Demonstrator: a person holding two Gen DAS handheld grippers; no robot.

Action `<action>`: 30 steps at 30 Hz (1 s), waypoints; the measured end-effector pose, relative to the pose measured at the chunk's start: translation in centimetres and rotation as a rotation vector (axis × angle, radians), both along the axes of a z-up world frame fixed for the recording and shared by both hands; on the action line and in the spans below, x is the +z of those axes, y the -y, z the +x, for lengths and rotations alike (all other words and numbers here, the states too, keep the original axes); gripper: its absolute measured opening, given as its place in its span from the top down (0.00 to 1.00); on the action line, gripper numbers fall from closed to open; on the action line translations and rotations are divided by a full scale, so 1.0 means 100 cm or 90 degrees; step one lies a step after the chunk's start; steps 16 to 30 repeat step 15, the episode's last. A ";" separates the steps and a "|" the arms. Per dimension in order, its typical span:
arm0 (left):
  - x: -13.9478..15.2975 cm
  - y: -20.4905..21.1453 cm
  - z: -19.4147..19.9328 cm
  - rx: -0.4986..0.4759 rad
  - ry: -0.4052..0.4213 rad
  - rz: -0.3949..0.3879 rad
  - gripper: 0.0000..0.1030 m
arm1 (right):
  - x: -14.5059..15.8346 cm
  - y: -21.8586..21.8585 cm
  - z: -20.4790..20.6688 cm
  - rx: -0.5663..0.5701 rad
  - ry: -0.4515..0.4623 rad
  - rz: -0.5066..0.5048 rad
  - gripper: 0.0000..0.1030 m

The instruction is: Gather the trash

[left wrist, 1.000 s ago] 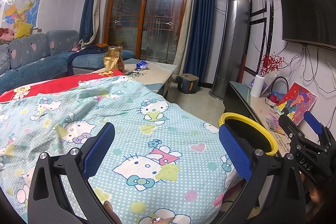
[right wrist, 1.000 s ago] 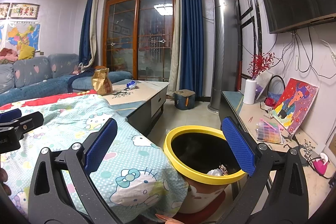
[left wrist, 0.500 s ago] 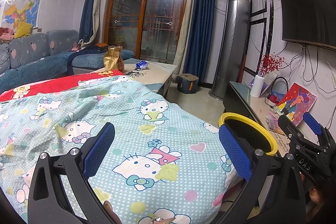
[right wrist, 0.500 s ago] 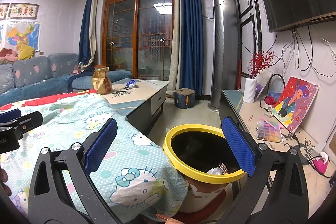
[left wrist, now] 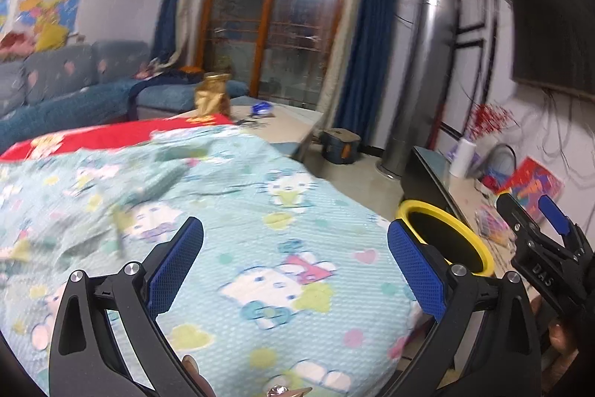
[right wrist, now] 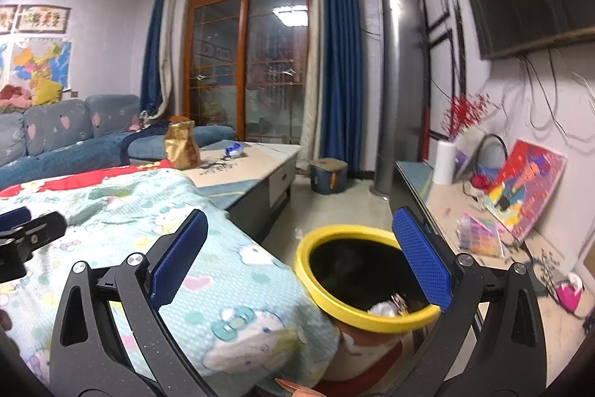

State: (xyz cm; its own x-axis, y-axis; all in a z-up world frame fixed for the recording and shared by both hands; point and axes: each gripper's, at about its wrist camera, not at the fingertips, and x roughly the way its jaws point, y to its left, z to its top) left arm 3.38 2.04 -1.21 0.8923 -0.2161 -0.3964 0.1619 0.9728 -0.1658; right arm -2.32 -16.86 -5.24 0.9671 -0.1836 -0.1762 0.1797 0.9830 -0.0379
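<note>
**Both grippers empty, hunting for trash**

The left gripper [left wrist: 295,240] is hanging wide over the blanket [left wrist: 260,211], the right gripper [right wrist: 301,237] gaping by the bin [right wrist: 366,317]. Trash is sitting in the bin [right wrist: 383,308]; a wrapper [right wrist: 233,149] is waiting on the table [right wrist: 260,159]. Best approach: reaching low, fingers straddling it.

The quilt [left wrist: 260,211] was soft printed cloth with a fine dimpled weave. The bin [right wrist: 357,289] had a smooth glossy yellow plastic rim. The left gripper [left wrist: 295,255] and right gripper [right wrist: 301,259] showed matt black plastic frames, bright metal screws and blue knurled rubbery pads. A bag [right wrist: 181,146] looked crinkled gold foil.
</note>
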 end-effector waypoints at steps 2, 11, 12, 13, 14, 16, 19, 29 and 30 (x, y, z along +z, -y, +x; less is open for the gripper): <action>-0.001 -0.031 0.001 0.043 -0.015 -0.021 0.06 | 0.006 -0.029 0.013 0.058 -0.004 -0.002 0.10; -0.027 -0.290 -0.014 0.507 -0.202 0.017 0.06 | -0.026 -0.320 0.093 0.506 -0.319 -0.033 0.10; -0.037 -0.322 -0.020 0.554 -0.239 0.012 0.06 | -0.038 -0.352 0.096 0.532 -0.368 -0.058 0.10; -0.043 -0.339 -0.023 0.576 -0.256 0.006 0.06 | -0.052 -0.381 0.098 0.548 -0.413 -0.086 0.10; -0.051 -0.355 -0.027 0.597 -0.275 0.002 0.06 | -0.069 -0.413 0.100 0.559 -0.456 -0.110 0.10; -0.058 -0.365 -0.029 0.611 -0.291 0.008 0.06 | -0.069 -0.413 0.100 0.559 -0.456 -0.110 0.10; -0.058 -0.365 -0.029 0.611 -0.291 0.008 0.06 | -0.069 -0.413 0.100 0.559 -0.456 -0.110 0.10; -0.058 -0.365 -0.029 0.611 -0.291 0.008 0.06 | -0.069 -0.413 0.100 0.559 -0.456 -0.110 0.10; -0.058 -0.365 -0.029 0.611 -0.291 0.008 0.06 | -0.069 -0.413 0.100 0.559 -0.456 -0.110 0.10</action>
